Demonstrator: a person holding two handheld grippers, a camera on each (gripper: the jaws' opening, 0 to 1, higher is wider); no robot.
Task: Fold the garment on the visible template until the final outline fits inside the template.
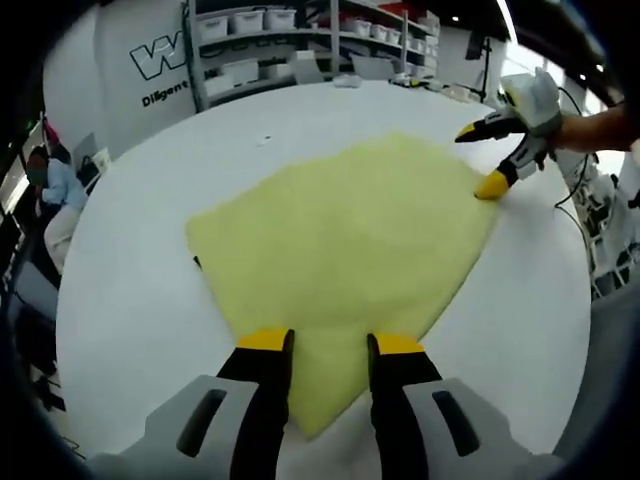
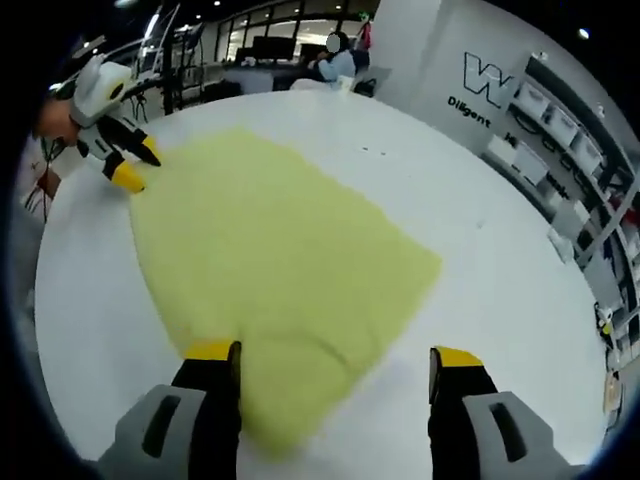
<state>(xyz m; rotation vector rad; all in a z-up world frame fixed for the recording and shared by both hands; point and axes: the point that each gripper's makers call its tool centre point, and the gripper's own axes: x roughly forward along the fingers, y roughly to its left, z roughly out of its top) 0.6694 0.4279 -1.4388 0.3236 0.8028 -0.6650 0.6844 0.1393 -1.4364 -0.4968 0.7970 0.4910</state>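
We see a broad white table filling the foreground. Behind it stands a white wall bearing dark lettering, beside metal shelving stacked with pale storage bins. A seated person works at the room's edge. Ceiling strip lights glow overhead.

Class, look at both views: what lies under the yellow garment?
The yellow garment lies flat on the white table. A dark sliver peeks out at one edge, perhaps the template; anything else beneath is covered.
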